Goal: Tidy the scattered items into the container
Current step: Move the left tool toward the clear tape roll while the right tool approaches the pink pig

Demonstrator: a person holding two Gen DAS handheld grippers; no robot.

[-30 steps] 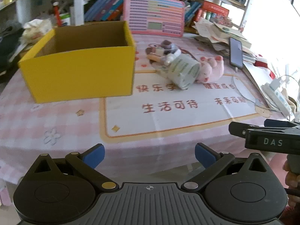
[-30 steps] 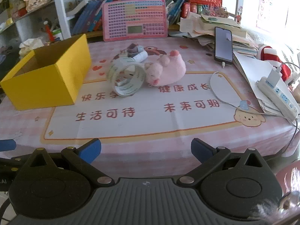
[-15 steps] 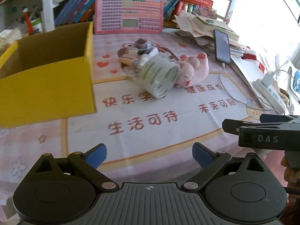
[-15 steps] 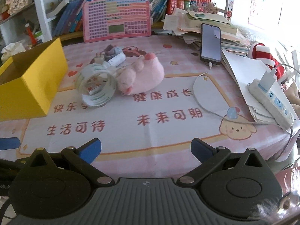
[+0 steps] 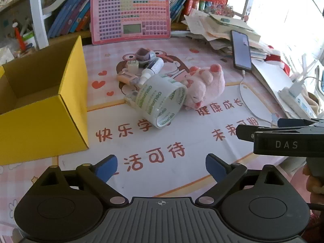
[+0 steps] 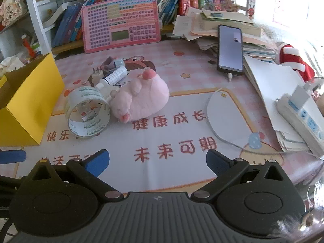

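Left gripper [image 5: 161,166] closing, empty; right gripper [image 6: 158,162] wide, empty; tape roll [image 5: 162,103] beside yellow box [image 5: 50,121].

Tape roll [image 5: 162,103] against pink plush pig [image 5: 204,88]

Both wrist cameras look steeply down, sharing the tape roll [image 5: 162,103].

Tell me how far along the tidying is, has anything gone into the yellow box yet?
Nothing looks done: the part of the yellow box that shows is bare. Nothing is in hand; the left gripper has nothing between its jaws, which are closing a little, and the right gripper is open and unladen. Left on the mat: tape roll, pink plush pig, small bottle and the small bits behind them.
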